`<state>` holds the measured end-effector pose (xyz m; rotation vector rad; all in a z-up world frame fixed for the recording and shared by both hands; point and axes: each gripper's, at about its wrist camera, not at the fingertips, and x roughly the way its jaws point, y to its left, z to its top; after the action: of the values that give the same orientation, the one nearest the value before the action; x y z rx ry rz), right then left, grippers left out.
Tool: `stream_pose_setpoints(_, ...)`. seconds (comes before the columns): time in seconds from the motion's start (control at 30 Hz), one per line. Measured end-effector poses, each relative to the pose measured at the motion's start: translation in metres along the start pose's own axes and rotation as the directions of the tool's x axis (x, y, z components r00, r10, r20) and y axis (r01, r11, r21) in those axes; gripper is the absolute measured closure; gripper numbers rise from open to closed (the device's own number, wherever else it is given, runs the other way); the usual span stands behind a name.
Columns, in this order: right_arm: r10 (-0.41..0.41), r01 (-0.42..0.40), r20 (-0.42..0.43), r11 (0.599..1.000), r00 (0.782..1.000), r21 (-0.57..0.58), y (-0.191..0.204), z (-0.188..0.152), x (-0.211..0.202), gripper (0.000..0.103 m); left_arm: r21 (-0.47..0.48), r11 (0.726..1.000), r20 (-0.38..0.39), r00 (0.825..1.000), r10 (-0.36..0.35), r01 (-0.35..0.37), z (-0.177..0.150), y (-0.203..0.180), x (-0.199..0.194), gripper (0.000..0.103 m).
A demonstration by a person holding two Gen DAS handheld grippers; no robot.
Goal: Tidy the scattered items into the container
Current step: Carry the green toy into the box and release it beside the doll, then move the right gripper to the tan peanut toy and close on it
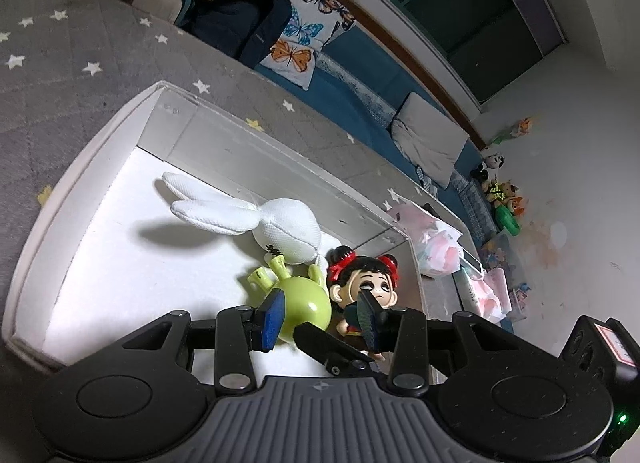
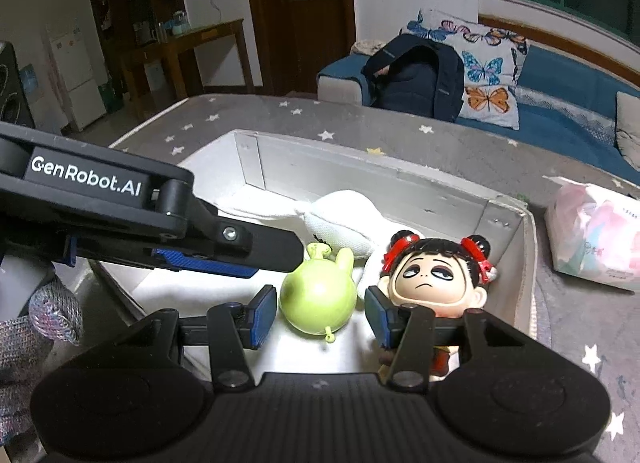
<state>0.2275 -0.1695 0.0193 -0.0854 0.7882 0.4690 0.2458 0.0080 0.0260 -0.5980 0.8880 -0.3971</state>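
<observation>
A white box (image 1: 80,167) (image 2: 516,223) sits on a grey star-patterned mat. Inside lie a white plush rabbit (image 1: 280,229) (image 2: 344,219), a green round toy (image 1: 306,303) (image 2: 320,299) and a doll with black hair and red bows (image 1: 368,283) (image 2: 436,279). My left gripper (image 1: 320,315) is open above the box, its fingers straddling the green toy and the doll's front. It also crosses the right wrist view (image 2: 208,259). My right gripper (image 2: 320,315) is open, hovering around the green toy without touching it; the doll stands against its right finger.
A pink-and-white plastic packet (image 2: 596,243) (image 1: 440,247) lies on the mat right of the box. A blue sofa with butterfly pillows (image 2: 480,63) and a dark backpack (image 2: 420,75) stands behind. Small toys (image 1: 504,199) sit by the far wall.
</observation>
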Motion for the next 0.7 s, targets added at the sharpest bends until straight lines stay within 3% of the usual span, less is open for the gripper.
stream_pose_setpoints(0.33,0.004,-0.003,0.088,1.000,0.996,-0.004,0.010,-0.005,-0.042,0.052,0.043,0.999,0.040,0.999,-0.012,0.010,-0.020,-0.014,-0.029,0.061)
stream_pose_setpoints(0.43,0.012,-0.011,0.121,1.000,0.993,-0.006,0.017,-0.009,-0.057,0.045,0.063,0.998,0.054,0.998,-0.013,0.009,-0.029,-0.018,-0.041,0.061)
stream_pose_setpoints(0.7,0.008,0.002,0.193,0.999,0.981,-0.053,0.039,-0.032,-0.092,0.042,0.102,0.995,0.095,0.995,-0.012,0.002,-0.053,-0.022,-0.073,0.061)
